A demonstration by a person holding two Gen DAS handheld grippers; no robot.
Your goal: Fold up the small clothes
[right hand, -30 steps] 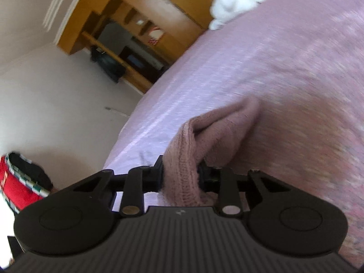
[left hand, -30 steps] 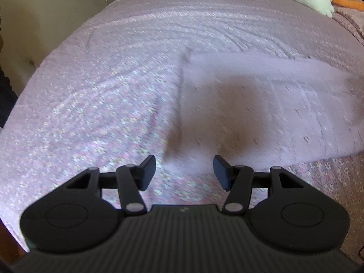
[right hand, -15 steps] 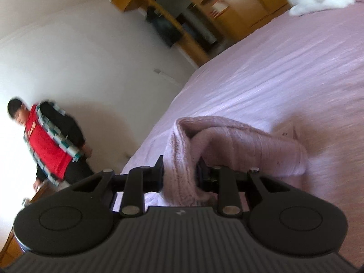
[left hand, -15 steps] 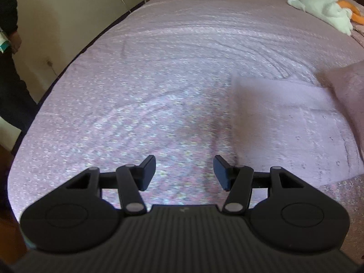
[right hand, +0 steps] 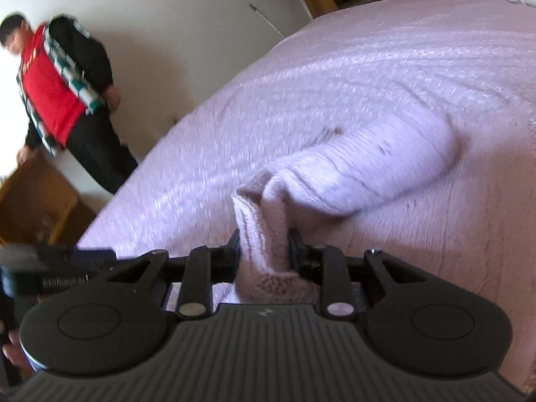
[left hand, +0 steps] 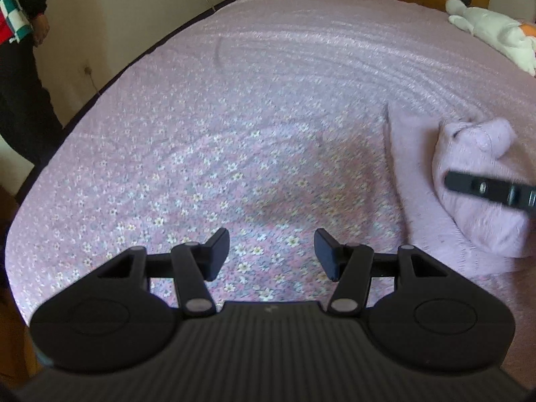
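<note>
Right tongs [right hand: 264, 248] pinch a bunched end of the pink knit garment [right hand: 361, 164], lifting it while the rest lies on the floral bed [left hand: 234, 117]. Left tongs [left hand: 271, 251] hover spread above the bedspread, holding nothing.

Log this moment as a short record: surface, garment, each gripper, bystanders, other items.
surface: bed with pink floral bedspread
garment: pink knit garment, one part lifted and doubled over, the rest flat on the bed
right gripper: shut on a bunched edge of the garment
left gripper: open, holding nothing, over the bedspread, apart from the garment
bystander: person in red vest standing by the wall
other: white plush toy at the far end of the bed
</note>
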